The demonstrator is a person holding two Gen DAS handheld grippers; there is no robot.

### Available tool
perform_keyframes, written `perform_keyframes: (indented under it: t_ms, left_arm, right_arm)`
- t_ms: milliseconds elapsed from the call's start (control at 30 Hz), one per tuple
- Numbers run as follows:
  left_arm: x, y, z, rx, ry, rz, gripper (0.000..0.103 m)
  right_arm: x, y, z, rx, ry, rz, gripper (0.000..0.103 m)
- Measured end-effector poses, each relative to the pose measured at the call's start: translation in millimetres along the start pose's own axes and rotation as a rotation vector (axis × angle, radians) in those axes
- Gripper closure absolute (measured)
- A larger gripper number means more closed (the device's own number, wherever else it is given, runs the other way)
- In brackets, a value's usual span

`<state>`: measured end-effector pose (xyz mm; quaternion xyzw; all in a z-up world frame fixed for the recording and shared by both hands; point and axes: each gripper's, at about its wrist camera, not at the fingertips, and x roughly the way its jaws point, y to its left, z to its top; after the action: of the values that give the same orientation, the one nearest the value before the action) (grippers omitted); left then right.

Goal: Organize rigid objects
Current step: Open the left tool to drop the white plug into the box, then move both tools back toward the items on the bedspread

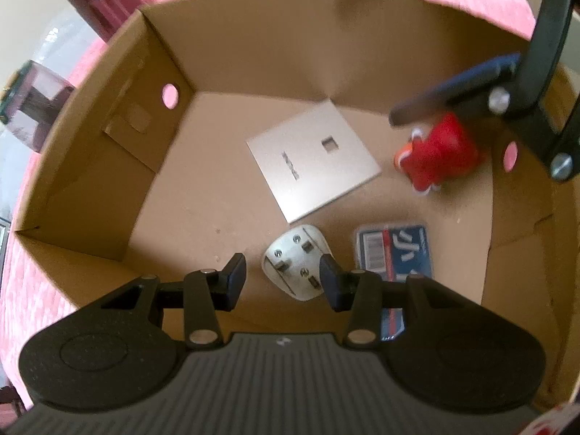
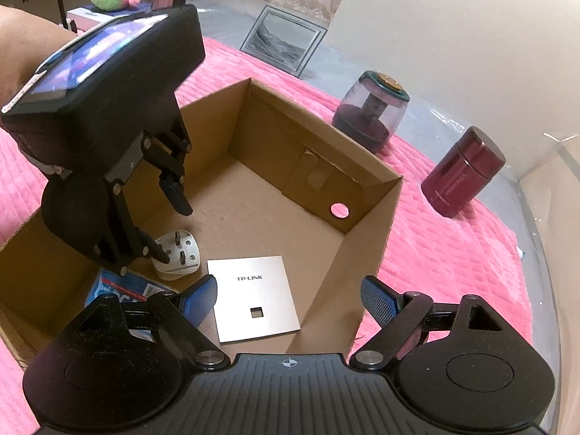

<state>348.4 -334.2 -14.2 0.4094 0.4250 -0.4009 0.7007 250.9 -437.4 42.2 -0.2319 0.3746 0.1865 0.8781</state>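
The left gripper [image 1: 282, 277] is hanging inside the box [image 1: 152, 166], jaws spread, with the plug [image 1: 295, 266] lying between its fingertips. The right gripper [image 2: 288, 299] is gaping empty above the plate [image 2: 253, 301]; the red toy [image 1: 436, 152] is lying beneath its finger.

Both wrist cameras look steeply down, close in, from opposite sides — sharing the cardboard box [image 1: 369, 69] floor (each other too).
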Motion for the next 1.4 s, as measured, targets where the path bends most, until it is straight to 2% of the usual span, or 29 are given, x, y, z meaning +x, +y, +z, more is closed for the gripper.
perform_keyframes:
  t_ms: [267,533,767,967,1067,1133,1233,1400]
  left_arm:
    - [-64.2,5.2,-11.5,-0.119,-0.191,0.045,0.063]
    - [-136.6,0.2,-59.7,-0.252,-0.350,0.141,0.063]
    - [-189.1,-17.8,-121.8,-0.413,-0.486,0.206,0.061]
    - [-223.5,-34.4,-183.6,-0.558,-0.560,0.261,0.045]
    - [-237.9,-39.1,-216.6,-0.626,-0.582,0.281,0.038]
    - [-247.3,-41.2,-240.0,-0.675,-0.596,0.304,0.030]
    - [-261.0,-42.7,-279.5,-0.747,-0.608,0.364,0.026]
    - [-269.9,-41.1,-340.9,-0.847,-0.578,0.477,0.021]
  right_arm:
    - [-20.8,9.3,4.6,0.025,-0.036,-0.003,0.020]
    - [-58.4,27.6,10.4,0.085,-0.100,-0.009,0.020]
    - [-90.9,64.9,20.1,0.138,-0.143,-0.002,0.020]
    - [-110.8,103.4,31.7,0.208,-0.194,0.037,0.020]
    - [-116.8,124.7,38.6,0.233,-0.230,0.057,0.020]
    - [-120.9,139.1,42.4,0.246,-0.261,0.065,0.020]
    - [-125.9,167.1,47.4,0.283,-0.311,0.081,0.020]
    - [-118.5,214.5,55.4,0.285,-0.365,0.111,0.020]
